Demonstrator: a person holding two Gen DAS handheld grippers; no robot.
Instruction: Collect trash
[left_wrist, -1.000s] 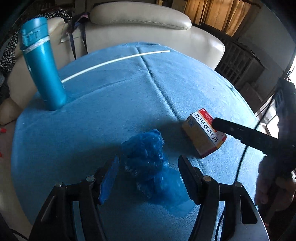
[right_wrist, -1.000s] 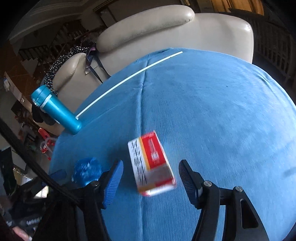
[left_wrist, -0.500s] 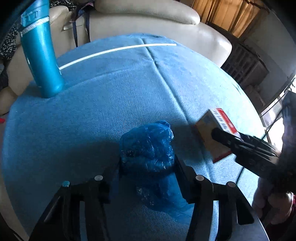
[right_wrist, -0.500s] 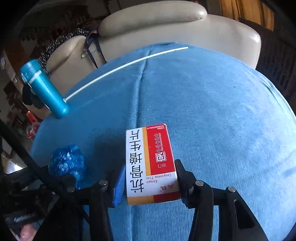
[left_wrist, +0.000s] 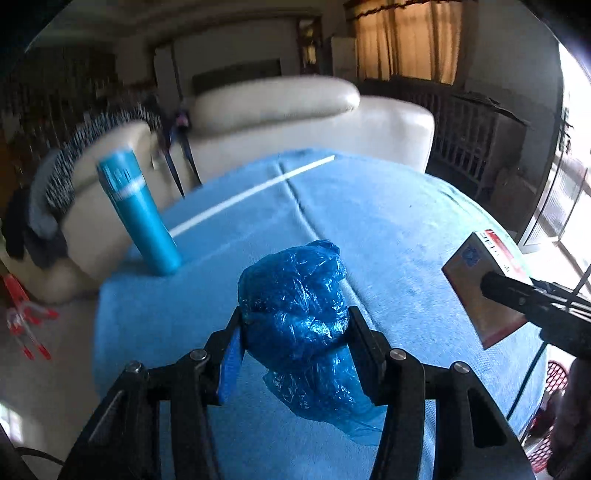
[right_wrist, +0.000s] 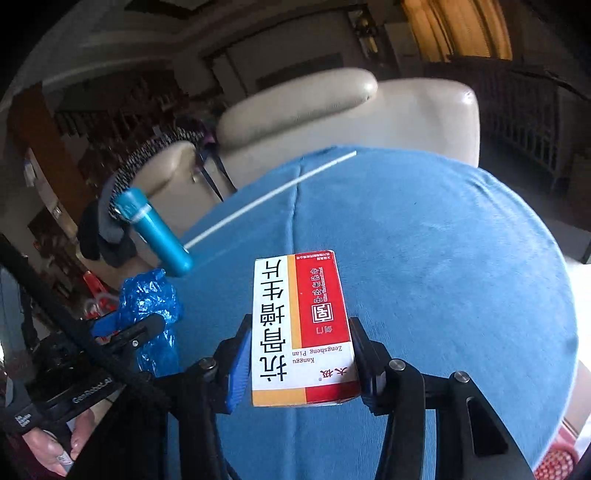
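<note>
A cream leather sofa (left_wrist: 280, 110) stands beyond the far edge of a round table covered in a blue cloth (left_wrist: 406, 229). A thin white stick (left_wrist: 251, 192) lies along the cloth near that far edge, running toward the left edge, and close to its left end a tall teal cylindrical bottle (left_wrist: 138, 214) stands upright at the table's left edge. Over the near part of the table, the left gripper (left_wrist: 295, 332) pinches a crumpled blue plastic bag (left_wrist: 295, 306) between its pads, a loose flap of the bag hanging below the fingers; the bag appears clear of the cloth. To its right, over the table's right side, the right gripper (right_wrist: 301, 354) clamps a red, white and orange cardboard medicine box (right_wrist: 301, 328) by its long sides, printed face up, with the cloth showing beneath it. A hand (right_wrist: 55, 450) holds the left gripper's handle at the lower left of the right wrist view.
</note>
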